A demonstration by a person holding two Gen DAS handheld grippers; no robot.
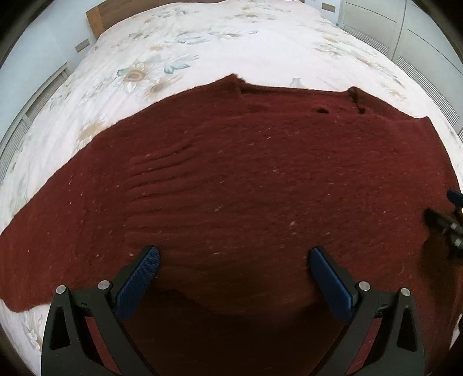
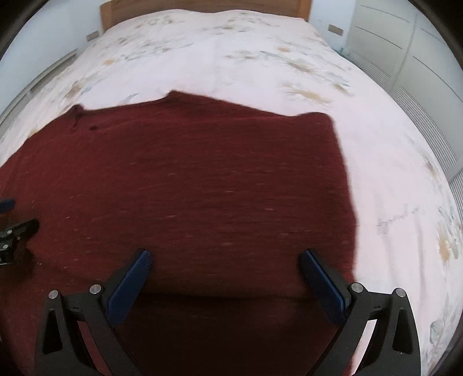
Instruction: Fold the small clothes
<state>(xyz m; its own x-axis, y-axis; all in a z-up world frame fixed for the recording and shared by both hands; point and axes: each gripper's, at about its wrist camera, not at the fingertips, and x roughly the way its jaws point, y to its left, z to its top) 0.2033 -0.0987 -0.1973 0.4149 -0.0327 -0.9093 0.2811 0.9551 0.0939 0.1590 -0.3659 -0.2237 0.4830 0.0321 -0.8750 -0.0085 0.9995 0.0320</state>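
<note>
Bed with white floral bedspread (image 1: 202,37), wooden headboard (image 2: 202,5) at the far end, white louvred wardrobe doors (image 2: 411,57) beside it; no legible writing. Dark red knit sweater (image 1: 246,173) lies flat on the bedspread's near part, neckline toward the headboard. Left gripper (image 1: 234,257) and right gripper (image 2: 225,257) both spread wide above the sweater's near hem, empty.

- I see one dark red knitted garment (image 1: 246,179), flecked with pale specks, lying flat on the bedspread (image 1: 202,43).
- It spreads wide across the bed's near part; its far edge has a neckline dip.
- Its right side (image 2: 344,179) ends well short of the bed's right edge.
- Shallow ripples cross the knit.
</note>
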